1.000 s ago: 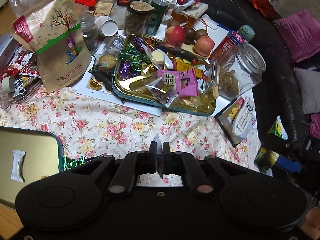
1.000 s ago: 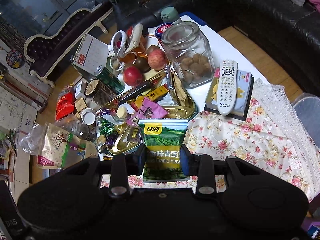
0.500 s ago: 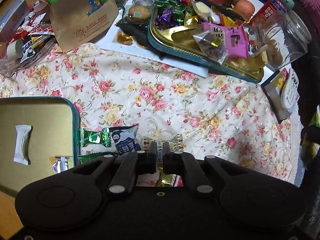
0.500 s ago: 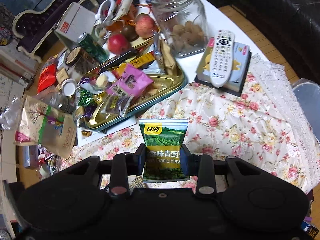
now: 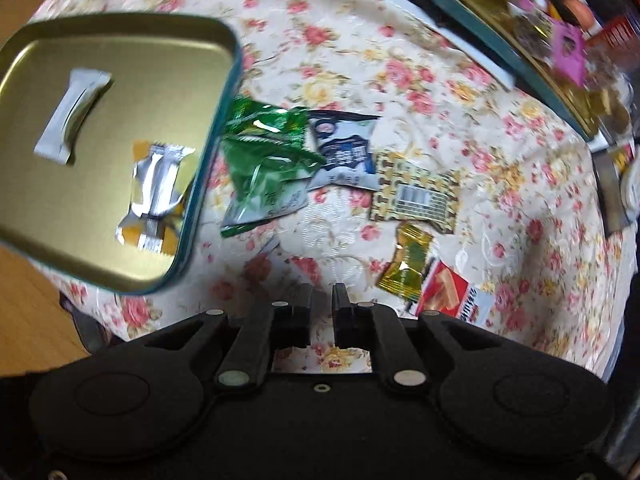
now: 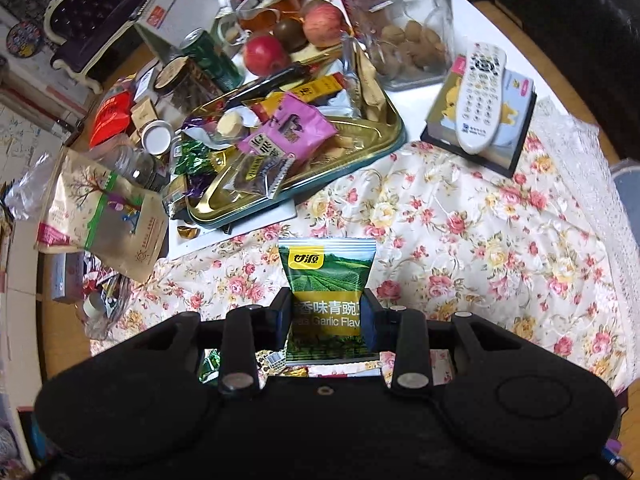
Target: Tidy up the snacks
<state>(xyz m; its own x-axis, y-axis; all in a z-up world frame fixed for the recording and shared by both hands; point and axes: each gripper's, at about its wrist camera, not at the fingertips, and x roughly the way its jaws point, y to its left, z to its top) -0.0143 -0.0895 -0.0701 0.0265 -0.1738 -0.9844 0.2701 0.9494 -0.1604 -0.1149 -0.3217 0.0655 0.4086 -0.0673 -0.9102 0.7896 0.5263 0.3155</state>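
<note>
Left wrist view: left gripper [image 5: 322,296] over the flowered cloth [image 5: 500,184], jaws nearly together with a slim gap, nothing between them.
Gold tin [image 5: 48,216]: at 10 o'clock, holding a white packet [image 5: 72,116] and a silver-and-yellow packet [image 5: 156,196].
Loose snacks on the cloth: green wrapper [image 5: 264,160] at 12 o'clock just beside the tin; blue-white packet [image 5: 344,152] and patterned packet [image 5: 416,196] toward 1 o'clock; gold candy [image 5: 408,260] and red packet [image 5: 452,292] at 2 o'clock.
Right wrist view only: right gripper [image 6: 326,314] clamped on a green pea packet [image 6: 328,292], held upright above the cloth.
Full gold tray [image 6: 360,148]: at 12 o'clock, heaped with snacks.
Beyond the tray: glass jar [image 6: 400,12], apples [image 6: 264,52], remote [image 6: 480,96] at 1 o'clock lying on a book [image 6: 520,140].
Paper bag [image 6: 100,216]: at 10 o'clock.
</note>
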